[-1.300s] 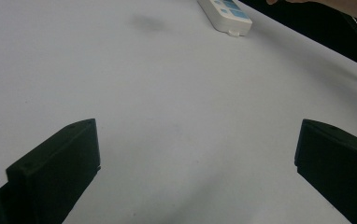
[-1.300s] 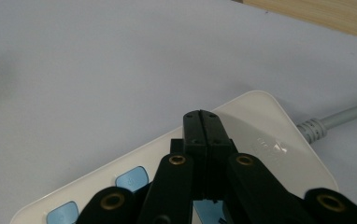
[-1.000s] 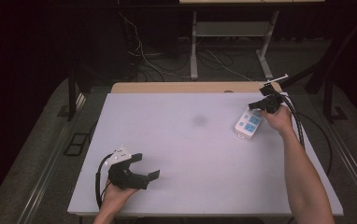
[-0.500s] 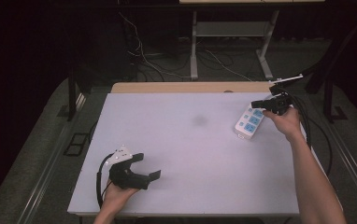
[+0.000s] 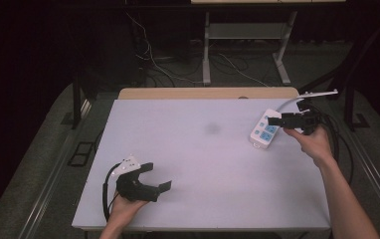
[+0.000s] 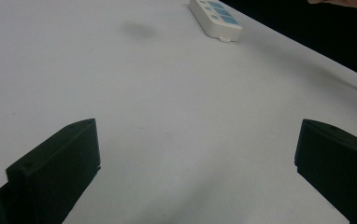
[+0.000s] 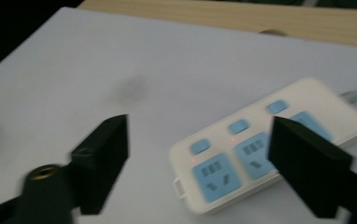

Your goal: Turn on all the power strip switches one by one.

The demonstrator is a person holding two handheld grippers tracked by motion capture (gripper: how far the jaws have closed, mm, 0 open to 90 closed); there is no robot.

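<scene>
While the left gripper (image 5: 153,177) rested wide open, holding nothing, the right gripper (image 5: 273,121) hovered over the power strip (image 5: 264,132), its empty jaws just opened; re-approaching a switch probably came next.

Left gripper (image 6: 195,172), its two black jaws standing wide apart with nothing between them, is hovering low over the white table top (image 6: 176,112). A white plastic power strip with blue sockets (image 6: 215,17) is lying far beyond the jaws, near the table's far edge.
</scene>
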